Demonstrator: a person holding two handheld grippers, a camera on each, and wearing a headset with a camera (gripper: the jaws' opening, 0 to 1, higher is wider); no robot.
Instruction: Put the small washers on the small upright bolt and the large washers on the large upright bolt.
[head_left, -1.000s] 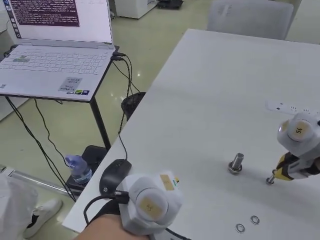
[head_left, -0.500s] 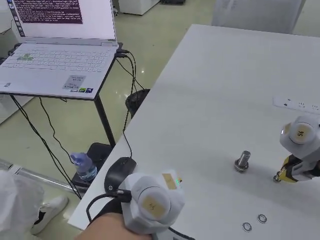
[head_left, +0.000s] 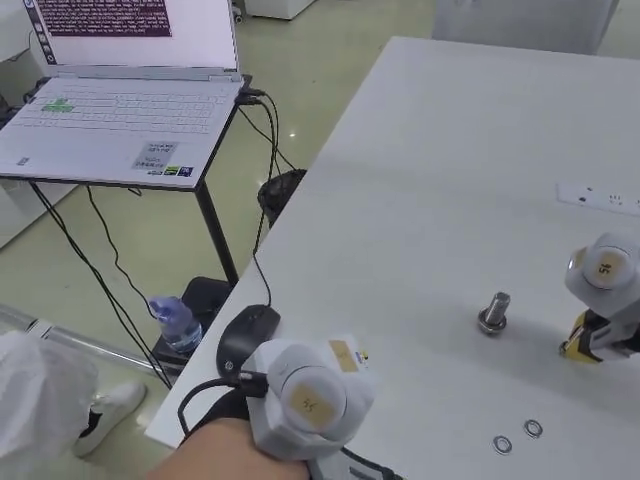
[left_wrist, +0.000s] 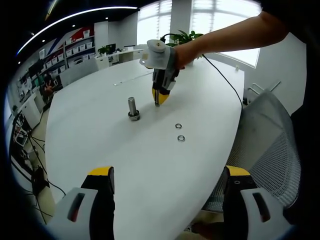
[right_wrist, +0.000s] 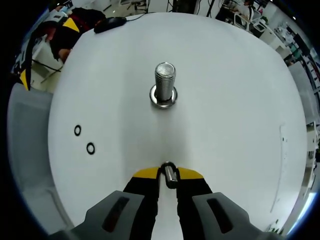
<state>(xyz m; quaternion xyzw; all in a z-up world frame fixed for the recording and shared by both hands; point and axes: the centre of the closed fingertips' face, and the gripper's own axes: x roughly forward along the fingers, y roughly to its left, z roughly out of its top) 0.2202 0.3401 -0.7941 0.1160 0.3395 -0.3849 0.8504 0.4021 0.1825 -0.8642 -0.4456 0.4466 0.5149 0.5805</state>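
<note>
The large bolt (head_left: 493, 313) (right_wrist: 164, 85) (left_wrist: 132, 108) stands upright on the white table (head_left: 420, 180). To its right my right gripper (head_left: 575, 349) (right_wrist: 169, 175) (left_wrist: 157, 102) points down, shut on the small bolt (right_wrist: 169, 172), which stands on the table between its yellow tips. Two small washers (head_left: 502, 444) (right_wrist: 77, 130) (left_wrist: 178, 126) lie flat side by side on the near part of the table. My left gripper (head_left: 305, 400) (left_wrist: 168, 172) hovers open over the table's near left corner, holding nothing, well away from the bolts.
An open laptop (head_left: 120, 110) sits on a stand left of the table. A black mouse (head_left: 245, 340) rests at the table's left edge. A white power strip (head_left: 600, 197) lies at the far right. A grey chair (left_wrist: 270, 145) stands by the table.
The head camera has shifted, so everything sits a little further right. My right gripper stays on the small bolt, whose tip now hides behind it. The left gripper has held still.
</note>
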